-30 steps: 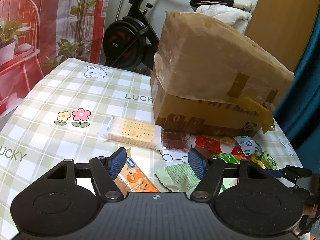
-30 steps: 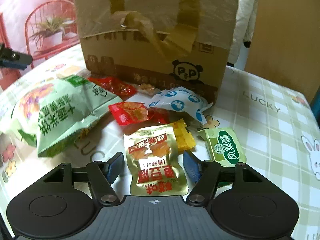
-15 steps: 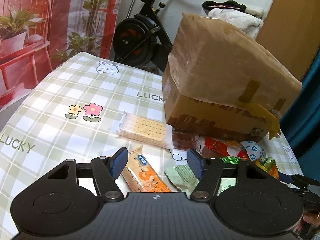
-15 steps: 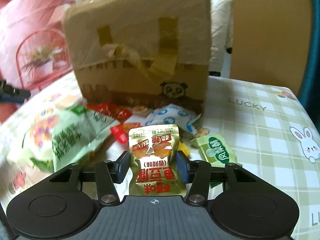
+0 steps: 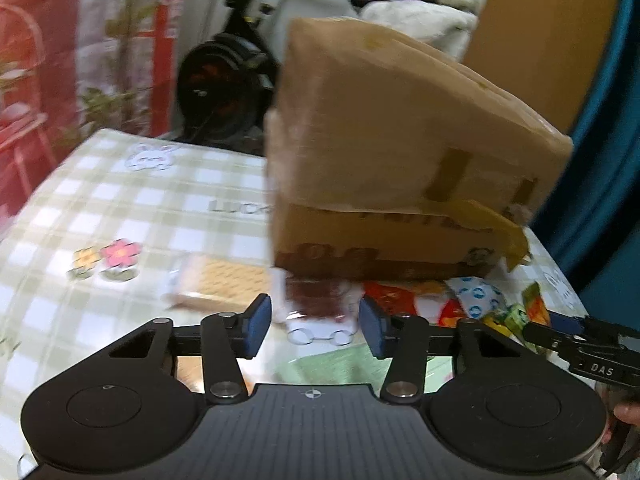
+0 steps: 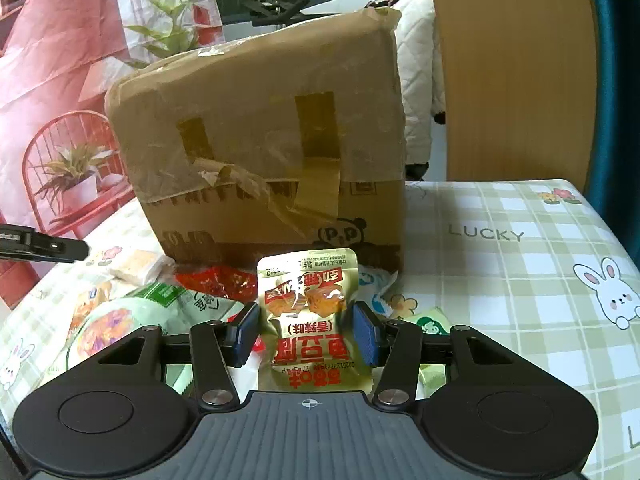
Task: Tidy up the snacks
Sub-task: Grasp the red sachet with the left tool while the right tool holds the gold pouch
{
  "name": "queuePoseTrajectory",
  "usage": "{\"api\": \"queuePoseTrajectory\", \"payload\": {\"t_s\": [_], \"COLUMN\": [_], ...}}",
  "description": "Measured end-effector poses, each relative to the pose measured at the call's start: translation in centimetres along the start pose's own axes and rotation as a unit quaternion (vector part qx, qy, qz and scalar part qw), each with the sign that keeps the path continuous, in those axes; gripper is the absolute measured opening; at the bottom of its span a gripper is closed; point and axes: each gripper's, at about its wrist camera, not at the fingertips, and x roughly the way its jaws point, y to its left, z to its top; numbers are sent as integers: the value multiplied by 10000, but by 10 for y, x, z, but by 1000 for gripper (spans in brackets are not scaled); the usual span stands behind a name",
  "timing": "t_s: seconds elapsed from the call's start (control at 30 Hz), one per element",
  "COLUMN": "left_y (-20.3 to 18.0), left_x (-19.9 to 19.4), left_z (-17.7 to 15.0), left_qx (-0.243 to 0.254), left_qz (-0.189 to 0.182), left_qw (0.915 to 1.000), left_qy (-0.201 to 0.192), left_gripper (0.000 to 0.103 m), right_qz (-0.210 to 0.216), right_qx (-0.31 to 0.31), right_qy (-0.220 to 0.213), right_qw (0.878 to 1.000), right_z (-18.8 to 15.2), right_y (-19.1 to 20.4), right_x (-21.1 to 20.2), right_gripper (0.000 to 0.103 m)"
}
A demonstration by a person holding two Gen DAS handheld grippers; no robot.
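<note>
The right gripper [image 6: 306, 330] is holding the gold snack packet [image 6: 310, 320] upright between its jaws, long side up, lifted in front of the cardboard box [image 6: 260, 152] with its panda picture. The left gripper [image 5: 314, 326] is closing its jaws on nothing, with a dark red snack [image 5: 316, 294] lying just ahead. "LUCKY" is showing on the counter [image 6: 520, 264].
</note>
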Motion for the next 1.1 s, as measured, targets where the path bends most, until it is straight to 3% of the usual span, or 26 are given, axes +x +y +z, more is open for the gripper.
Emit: {"api": "queuePoseTrajectory", "payload": {"t_s": [0.1, 0.27, 0.4, 0.73, 0.97, 1.1], "left_y": [-13, -32, -48, -66, -77, -80], "left_x": [20, 67, 101, 148, 154, 149], "left_z": [9, 21, 22, 10, 5, -1], "left_qx": [130, 170, 470, 779, 1103, 1129], "left_qz": [-295, -439, -539, -389, -203, -406], "left_qw": [9993, 9974, 9943, 9871, 9853, 9854], "left_qy": [191, 538, 785, 1345, 1287, 1206], "left_gripper": [49, 49, 49, 49, 49, 17], "right_qz": [-10, -32, -21, 18, 49, 47], "right_qx": [19, 102, 131, 197, 217, 233], "right_qy": [-4, 0, 5, 19, 42, 23], "right_qw": [10000, 9999, 9999, 9998, 9997, 9997], "right_z": [0, -1, -2, -3, -5, -5], "right_y": [-1, -7, -11, -17, -16, -17], "right_x": [1, 3, 4, 9, 11, 9], "right_gripper": [47, 47, 47, 47, 47, 47]}}
